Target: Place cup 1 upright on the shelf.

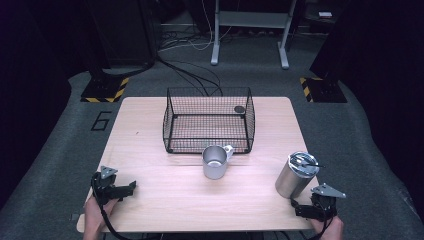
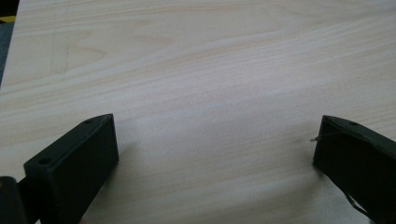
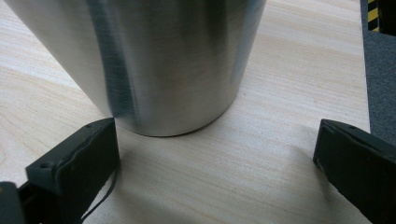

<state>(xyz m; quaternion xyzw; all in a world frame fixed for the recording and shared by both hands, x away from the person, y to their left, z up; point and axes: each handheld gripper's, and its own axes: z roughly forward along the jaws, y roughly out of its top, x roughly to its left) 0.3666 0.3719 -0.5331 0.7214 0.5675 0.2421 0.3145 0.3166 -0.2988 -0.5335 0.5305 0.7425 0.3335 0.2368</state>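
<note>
The right gripper (image 1: 306, 209) sits at the near right corner of the wooden table (image 1: 150, 200), its jaws spread wide and holding nothing. Just beyond it stands a steel tumbler (image 1: 296, 176) with a lid, upright; in the right gripper view the tumbler's base (image 3: 159, 70) is close ahead of the jaws, nearer the left one but not between them. The left gripper (image 1: 122, 189) rests at the near left corner, jaws likewise released over bare wood. A steel mug (image 1: 216, 161) with a handle stands near the table's middle, well apart from both grippers. Directly behind the mug is a black wire basket (image 1: 208, 121), with a small dark round thing (image 1: 239, 109) at its far right corner.
</note>
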